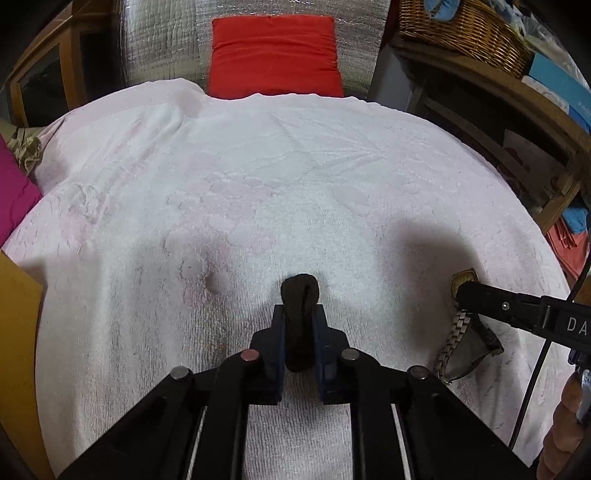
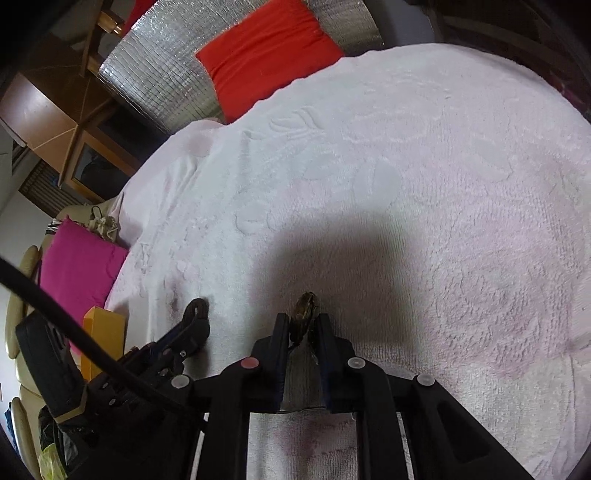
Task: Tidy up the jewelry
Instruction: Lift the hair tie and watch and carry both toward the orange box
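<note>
Left wrist view only: wicker basket (image 1: 465, 33) on wooden shelf (image 1: 491, 107) at upper right; metal-link watch band (image 1: 452, 343) trailing loose on the towel below the right gripper (image 1: 461, 291); part of a hand (image 1: 565, 435) at lower right edge

Right wrist view only: yellow box (image 2: 105, 332) at the towel's left edge; magenta cushion (image 2: 79, 269) fully shown beside it; wooden cabinet (image 2: 48, 114) at upper left

Both views: pale pink embossed towel (image 1: 295, 177) as work surface; red cushion (image 1: 273, 55) against silver quilted sheet (image 1: 162, 40) at the far edge

Left gripper (image 1: 300, 321): jaws narrow, clamped on dark fabric loop (image 1: 300, 306), possibly a hair tie or cloth band; loop upright between the pads, top protruding past the fingertips, low over the towel near its middle

Right gripper: jaws narrow, pads pressed on gold-toned watch (image 2: 304, 314); watch case edge-on between the fingertips, top protruding, band hanging to the towel; positioned near the towel's near edge, right of the left gripper, the two apart
</note>
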The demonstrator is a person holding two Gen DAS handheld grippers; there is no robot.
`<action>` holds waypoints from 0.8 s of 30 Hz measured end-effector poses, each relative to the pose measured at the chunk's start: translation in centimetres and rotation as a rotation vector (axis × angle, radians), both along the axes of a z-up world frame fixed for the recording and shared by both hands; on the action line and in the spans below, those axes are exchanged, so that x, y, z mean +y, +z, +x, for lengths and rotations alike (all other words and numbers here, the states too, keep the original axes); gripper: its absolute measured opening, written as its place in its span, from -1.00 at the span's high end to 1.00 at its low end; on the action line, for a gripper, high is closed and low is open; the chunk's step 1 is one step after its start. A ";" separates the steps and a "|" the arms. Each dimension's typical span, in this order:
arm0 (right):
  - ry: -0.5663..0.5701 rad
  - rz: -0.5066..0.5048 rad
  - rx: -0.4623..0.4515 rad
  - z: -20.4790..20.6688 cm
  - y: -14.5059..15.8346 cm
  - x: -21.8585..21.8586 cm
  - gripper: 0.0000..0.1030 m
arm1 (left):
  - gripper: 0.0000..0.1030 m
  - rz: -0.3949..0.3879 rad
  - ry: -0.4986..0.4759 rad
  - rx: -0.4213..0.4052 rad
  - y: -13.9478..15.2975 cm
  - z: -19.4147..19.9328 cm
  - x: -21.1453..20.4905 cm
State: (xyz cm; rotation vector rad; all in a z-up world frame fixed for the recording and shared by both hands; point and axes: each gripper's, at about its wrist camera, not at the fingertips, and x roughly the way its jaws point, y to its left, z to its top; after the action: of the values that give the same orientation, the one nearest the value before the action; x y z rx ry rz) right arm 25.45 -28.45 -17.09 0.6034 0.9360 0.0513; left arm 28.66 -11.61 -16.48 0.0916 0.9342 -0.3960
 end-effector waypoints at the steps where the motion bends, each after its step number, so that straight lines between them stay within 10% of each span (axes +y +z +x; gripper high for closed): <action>1: -0.001 0.001 -0.006 -0.1 0.1 -0.1 0.69 | 0.76 -0.004 0.005 0.003 0.1 0.0 0.2; 24: 0.045 0.033 -0.217 -3.5 4.9 0.9 0.72 | 0.77 -0.061 0.019 -0.158 6.0 -6.6 4.6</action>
State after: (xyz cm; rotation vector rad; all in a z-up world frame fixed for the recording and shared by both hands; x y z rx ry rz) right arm 21.91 -27.53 -12.23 0.5948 0.7397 0.1694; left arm 22.10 -7.01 -10.44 0.0574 0.7659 -0.3935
